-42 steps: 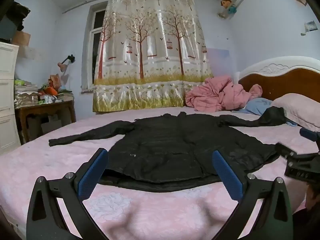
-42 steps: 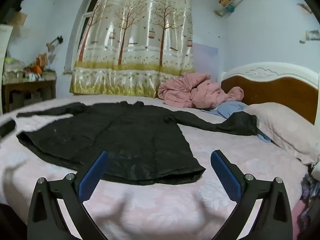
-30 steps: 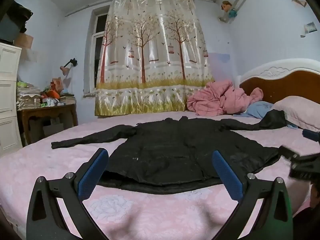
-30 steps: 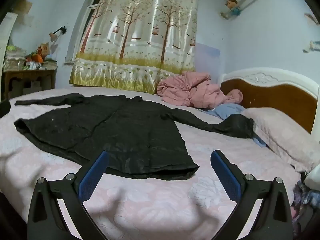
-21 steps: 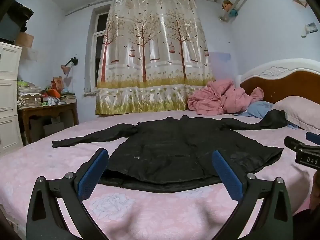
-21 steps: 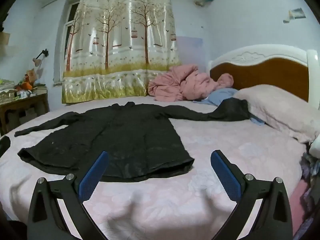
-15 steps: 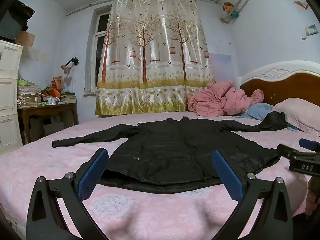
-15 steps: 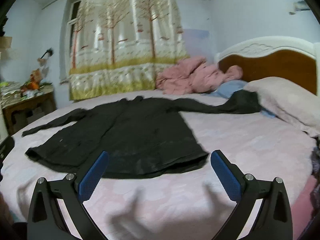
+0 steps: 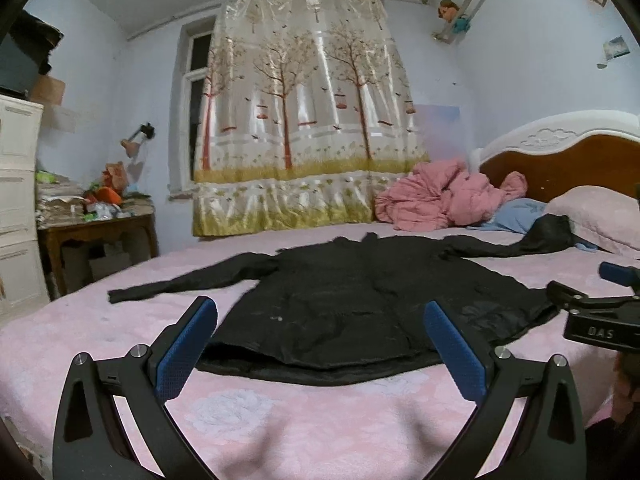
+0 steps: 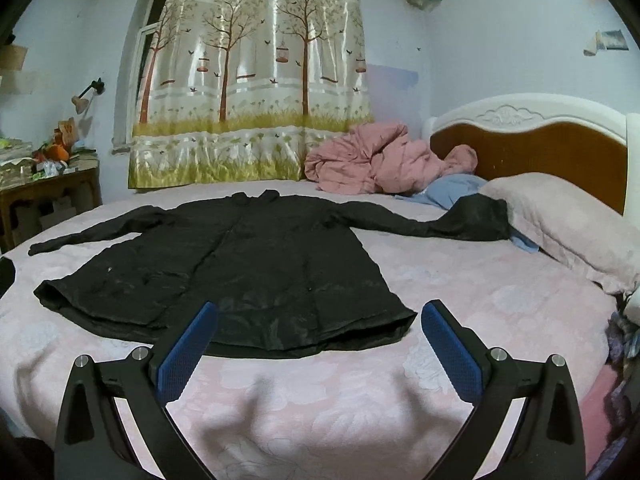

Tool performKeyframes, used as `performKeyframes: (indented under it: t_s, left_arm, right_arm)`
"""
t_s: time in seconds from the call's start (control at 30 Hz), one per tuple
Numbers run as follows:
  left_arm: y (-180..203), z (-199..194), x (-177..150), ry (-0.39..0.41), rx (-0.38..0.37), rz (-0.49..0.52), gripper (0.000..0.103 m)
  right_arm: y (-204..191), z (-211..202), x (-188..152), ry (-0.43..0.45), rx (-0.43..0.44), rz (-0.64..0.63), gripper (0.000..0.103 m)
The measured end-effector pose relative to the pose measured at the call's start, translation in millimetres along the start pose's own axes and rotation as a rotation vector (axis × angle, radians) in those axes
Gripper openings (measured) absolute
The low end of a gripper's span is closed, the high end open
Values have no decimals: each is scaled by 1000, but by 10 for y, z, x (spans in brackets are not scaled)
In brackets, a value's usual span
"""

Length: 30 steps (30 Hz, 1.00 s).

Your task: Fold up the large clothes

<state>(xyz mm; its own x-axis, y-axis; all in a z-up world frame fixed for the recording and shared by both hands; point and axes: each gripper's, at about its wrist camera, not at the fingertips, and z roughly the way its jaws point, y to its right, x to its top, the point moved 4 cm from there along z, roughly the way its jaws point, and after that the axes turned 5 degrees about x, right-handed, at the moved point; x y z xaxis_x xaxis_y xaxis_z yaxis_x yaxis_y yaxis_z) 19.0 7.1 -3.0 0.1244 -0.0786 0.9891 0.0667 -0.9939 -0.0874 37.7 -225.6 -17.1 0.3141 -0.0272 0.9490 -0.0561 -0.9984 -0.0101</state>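
A long black coat (image 9: 352,296) lies spread flat on the pink bed (image 9: 280,420), hem toward me, both sleeves stretched out sideways. In the right wrist view the same coat (image 10: 248,264) has its right sleeve reaching onto a pillow (image 10: 568,220). My left gripper (image 9: 318,344) hovers open just in front of the hem, nothing between its blue pads. My right gripper (image 10: 318,340) is open too, over the hem's right corner. The right gripper's body (image 9: 596,320) shows at the right edge of the left wrist view.
A crumpled pink quilt (image 10: 376,164) and a blue cloth (image 10: 452,190) lie near the wooden headboard (image 10: 540,148). A cluttered side table (image 9: 96,224) and white drawers (image 9: 16,208) stand left of the bed. A tree-print curtain (image 9: 304,128) hangs behind.
Both grippers have drifted slightly while staying open. The right wrist view swung right and back, now closer over the hem's right corner. The coat has not moved.
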Motion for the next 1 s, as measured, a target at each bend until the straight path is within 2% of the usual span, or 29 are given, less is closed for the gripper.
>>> performKeyframes:
  t_s: [0.1,0.2,0.37,0.5,0.8,1.0]
  left_arm:
    - [-53,5,10,-9,12,-15,103]
    - [-171,-15,20,2,61,-65,103]
    - [-351,-25,10,6,50,-159,103]
    - [-357,22,-2,-13,45,-157,103]
    - [-234,0,-14,4,45,-97,103]
    - [-237,-14,-20,4,41,-98,103]
  right_arm:
    - [-92,-10,-40,-2,7,-10,103]
    - [-182,-64,-57,10,-18,-40,103]
    - [-276,-123,-65,31,-62,-97,103]
    - [-300,-119,-69,28,-56,-108,103]
    - [-332,-96,-56,17,-58,-114,103]
    - [-442,-59,-95,13,-66,-171,103]
